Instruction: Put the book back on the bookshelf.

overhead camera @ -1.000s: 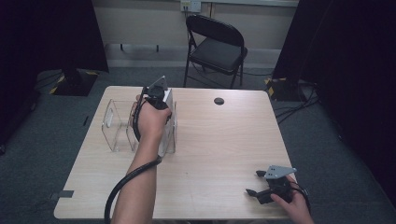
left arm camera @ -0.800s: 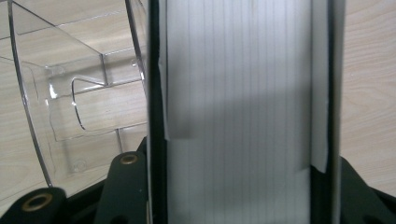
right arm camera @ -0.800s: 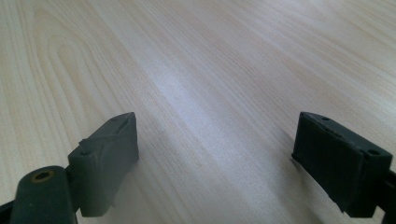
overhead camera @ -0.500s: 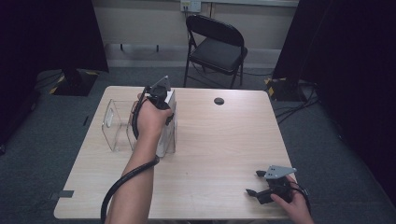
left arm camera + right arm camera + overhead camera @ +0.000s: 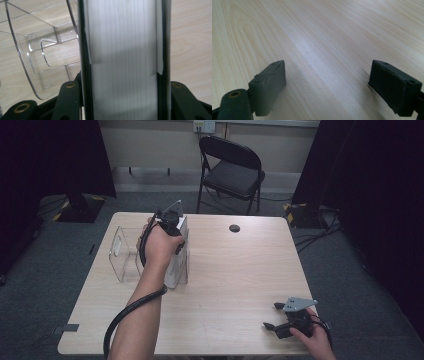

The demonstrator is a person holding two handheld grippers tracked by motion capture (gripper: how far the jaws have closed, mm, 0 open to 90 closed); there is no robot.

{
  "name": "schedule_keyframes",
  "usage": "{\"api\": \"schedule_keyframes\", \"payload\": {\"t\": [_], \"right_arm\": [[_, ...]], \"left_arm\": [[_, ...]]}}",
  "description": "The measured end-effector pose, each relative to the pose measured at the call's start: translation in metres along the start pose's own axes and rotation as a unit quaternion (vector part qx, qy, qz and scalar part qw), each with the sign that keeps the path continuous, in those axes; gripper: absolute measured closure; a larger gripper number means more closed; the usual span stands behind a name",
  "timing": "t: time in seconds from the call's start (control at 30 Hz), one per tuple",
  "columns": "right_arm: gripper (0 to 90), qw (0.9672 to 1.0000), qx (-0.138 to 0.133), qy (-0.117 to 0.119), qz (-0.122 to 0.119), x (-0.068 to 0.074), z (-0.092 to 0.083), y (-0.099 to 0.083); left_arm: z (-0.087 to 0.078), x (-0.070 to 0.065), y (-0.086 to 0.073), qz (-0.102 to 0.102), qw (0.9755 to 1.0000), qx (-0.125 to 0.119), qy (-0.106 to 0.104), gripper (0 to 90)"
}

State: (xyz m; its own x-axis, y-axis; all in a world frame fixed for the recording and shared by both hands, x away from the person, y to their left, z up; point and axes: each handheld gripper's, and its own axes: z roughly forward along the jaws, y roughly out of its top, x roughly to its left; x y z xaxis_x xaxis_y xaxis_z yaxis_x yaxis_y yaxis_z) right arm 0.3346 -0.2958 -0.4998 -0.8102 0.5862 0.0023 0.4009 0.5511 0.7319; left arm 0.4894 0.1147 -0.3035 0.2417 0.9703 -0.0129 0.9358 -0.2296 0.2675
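1. Your left gripper (image 5: pixel 169 222) is over the left part of the table (image 5: pixel 235 270), and its jaws are clamped on a white block (image 5: pixel 122 55) that looks like a thick stack of pages seen edge-on (fine lines run along its face in the left gripper view).
2. In that same view the two black jaws press flat against the block's two long sides, with nothing else between them. The jaws have just been closing a little further onto it.
3. The white block stands upright at the right end of a clear plastic rack (image 5: pixel 122 252), touching it; from the high view the block (image 5: pixel 176 265) sits in the rack's right-hand slot, just below your hand.
4. The rack's curved clear divider (image 5: pixel 32 52) shows just beside the block in the left gripper view, with the wood grain visible through it.
5. Your right gripper (image 5: pixel 277 316) rests low near the table's near right corner, well apart from the rack and block.
6. Its jaws stand wide apart with only bare wood between them (the right gripper view (image 5: pixel 327 82) makes this plain), so it holds nothing.
7. A small dark round disc (image 5: pixel 234 228) lies near the far edge of the table, apart from both grippers.
8. A black folding chair (image 5: pixel 232 172) stands beyond the table's far edge.
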Motion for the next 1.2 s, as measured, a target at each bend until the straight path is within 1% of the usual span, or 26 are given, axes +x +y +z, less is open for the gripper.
{"api": "schedule_keyframes", "payload": {"t": [0.03,0.1,0.13,0.17,0.2,0.23,0.27,0.43,0.47,0.5,0.53,0.57,0.6,0.67,0.7,0.73,0.8,0.83,0.87,0.9,0.93,0.97,1.03,1.1,1.13,1.2], "right_arm": [[13.2,1.0000,0.000,0.000,-0.001,0.0000,0.0000,0.0000],[13.2,1.0000,0.000,0.000,0.000,0.0000,0.0000,0.0000],[13.2,1.0000,0.000,0.000,0.000,0.0002,0.0000,0.0000],[13.2,1.0000,-0.002,0.002,0.001,0.0003,0.0006,-0.0001],[13.2,1.0000,-0.002,0.002,0.001,0.0003,0.0005,-0.0001],[13.2,1.0000,-0.002,0.002,0.001,0.0003,0.0006,-0.0001],[13.2,1.0000,-0.001,0.000,0.000,0.0002,0.0002,0.0000],[13.2,1.0000,-0.002,0.003,0.000,0.0001,0.0005,-0.0001],[13.2,1.0000,-0.002,0.003,0.000,0.0002,0.0005,-0.0001],[13.2,1.0000,0.001,0.000,-0.001,0.0001,-0.0001,0.0000],[13.2,1.0000,-0.002,0.003,0.000,0.0002,0.0005,-0.0002],[13.2,1.0000,-0.001,0.002,0.000,0.0002,0.0003,-0.0001],[13.2,1.0000,-0.002,0.003,0.000,0.0001,0.0005,-0.0001],[13.2,1.0000,-0.001,0.003,0.000,0.0002,0.0004,-0.0001],[13.2,1.0000,-0.002,0.003,0.000,0.0002,0.0004,-0.0001],[13.2,1.0000,-0.001,0.002,-0.001,0.0001,0.0003,-0.0001],[13.2,1.0000,0.000,0.002,0.000,0.0001,0.0002,0.0000],[13.2,1.0000,-0.002,0.003,0.000,0.0001,0.0005,-0.0001],[13.2,1.0000,-0.002,0.002,0.001,0.0002,0.0005,-0.0001],[13.2,1.0000,-0.002,0.002,0.001,0.0003,0.0006,-0.0001],[13.2,1.0000,-0.002,0.003,0.001,0.0003,0.0005,-0.0001],[13.2,1.0000,-0.002,0.002,0.001,0.0003,0.0006,-0.0001],[13.2,1.0000,-0.003,0.002,0.001,0.0003,0.0006,-0.0001],[13.2,1.0000,-0.002,0.001,0.002,0.0004,0.0004,0.0000],[13.2,1.0000,-0.003,0.002,0.001,0.0003,0.0006,0.0000],[13.2,1.0000,-0.003,0.002,0.002,0.0004,0.0006,0.0000]], "left_arm": [[-0.0003,0.0006,-0.0007,-0.003,1.0000,-0.002,0.002,52.9],[-0.0004,0.0013,-0.0016,-0.004,1.0000,-0.008,-0.002,53.2],[-0.0009,0.0013,-0.0015,-0.006,1.0000,-0.006,-0.004,53.2],[-0.0013,0.0014,-0.0016,-0.008,0.9999,-0.007,0.000,53.3],[-0.0015,0.0028,-0.0014,-0.002,1.0000,-0.006,-0.003,53.3],[-0.0015,0.0024,-0.0013,-0.009,0.9999,-0.008,-0.006,53.4],[-0.0020,0.0025,-0.0010,-0.012,0.9999,-0.010,-0.003,53.4],[-0.0031,0.0044,0.0004,-0.020,0.9996,-0.014,-0.013,53.5],[-0.0034,0.0044,0.0010,-0.025,0.9995,-0.016,-0.010,53.5],[-0.0031,0.0050,0.0016,-0.025,0.9995,-0.018,-0.010,53.5],[-0.0035,0.0061,0.0024,-0.022,0.9995,-0.020,-0.008,53.6],[-0.0028,0.0052,0.0028,-0.029,0.9993,-0.023,-0.008,53.6],[-0.0022,0.0048,0.0033,-0.028,0.9993,-0.026,-0.007,53.6],[-0.0014,0.0049,0.0042,-0.036,0.9987,-0.034,-0.009,53.6],[-0.0011,0.0057,0.0044,-0.035,0.9987,-0.036,-0.008,53.6],[-0.0005,0.0052,0.0044,-0.042,0.9983,-0.039,-0.009,53.6],[0.0000,0.0061,0.0048,-0.039,0.9983,-0.043,-0.006,53.6],[0.0000,0.0059,0.0048,-0.042,0.9981,-0.045,-0.008,53.6],[-0.0004,0.0070,0.0048,-0.039,0.9980,-0.049,-0.008,53.6],[-0.0005,0.0062,0.0045,-0.050,0.9972,-0.056,-0.007,53.6],[-0.0005,0.0069,0.0048,-0.045,0.9975,-0.054,-0.006,53.6],[-0.0008,0.0070,0.0048,-0.045,0.9972,-0.060,-0.003,53.6],[0.0008,0.0066,0.0045,-0.050,0.9969,-0.061,-0.001,53.6],[0.0028,0.0061,0.0035,-0.046,0.9968,-0.065,-0.004,53.6],[0.0031,0.0056,0.0031,-0.051,0.9965,-0.066,0.000,53.5],[0.0041,0.0052,0.0020,-0.049,0.9964,-0.069,0.001,53.5]]}}
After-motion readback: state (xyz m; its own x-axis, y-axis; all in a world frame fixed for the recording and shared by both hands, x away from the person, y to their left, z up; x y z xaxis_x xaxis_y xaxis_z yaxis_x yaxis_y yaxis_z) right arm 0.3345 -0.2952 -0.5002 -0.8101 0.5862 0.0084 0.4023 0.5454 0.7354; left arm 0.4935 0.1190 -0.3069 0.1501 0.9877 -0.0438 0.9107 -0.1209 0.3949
